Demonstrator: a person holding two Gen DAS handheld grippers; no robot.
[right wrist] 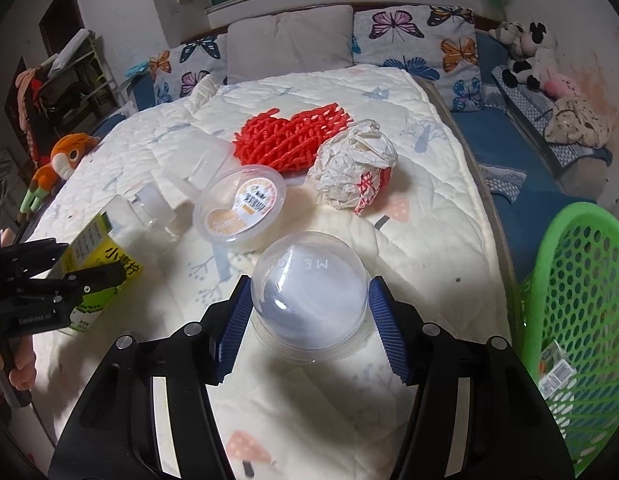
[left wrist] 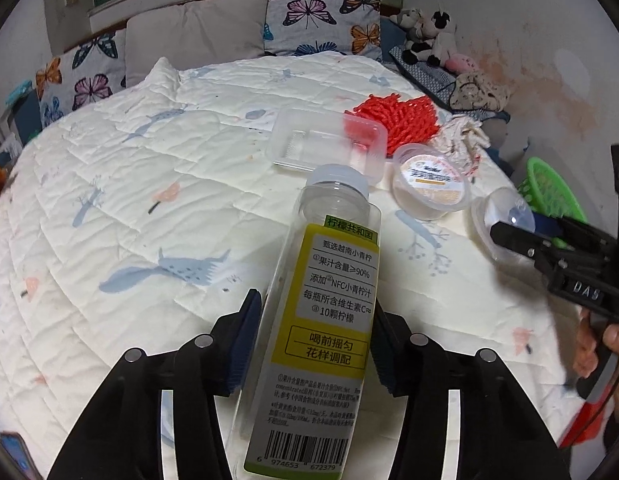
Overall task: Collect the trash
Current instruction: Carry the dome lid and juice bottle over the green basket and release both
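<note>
Trash on the quilt [right wrist: 429, 208]: bottle [left wrist: 325, 320] clamped between the left gripper [left wrist: 315, 344] pads, clear dome lid [right wrist: 309, 300] squeezed by the right gripper [right wrist: 309, 328], presumably for carrying to the green basket [right wrist: 581, 300] (just beside the bed).

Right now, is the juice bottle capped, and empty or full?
Capped and empty: the bottle shows a white cap and clear walls, no liquid.
</note>
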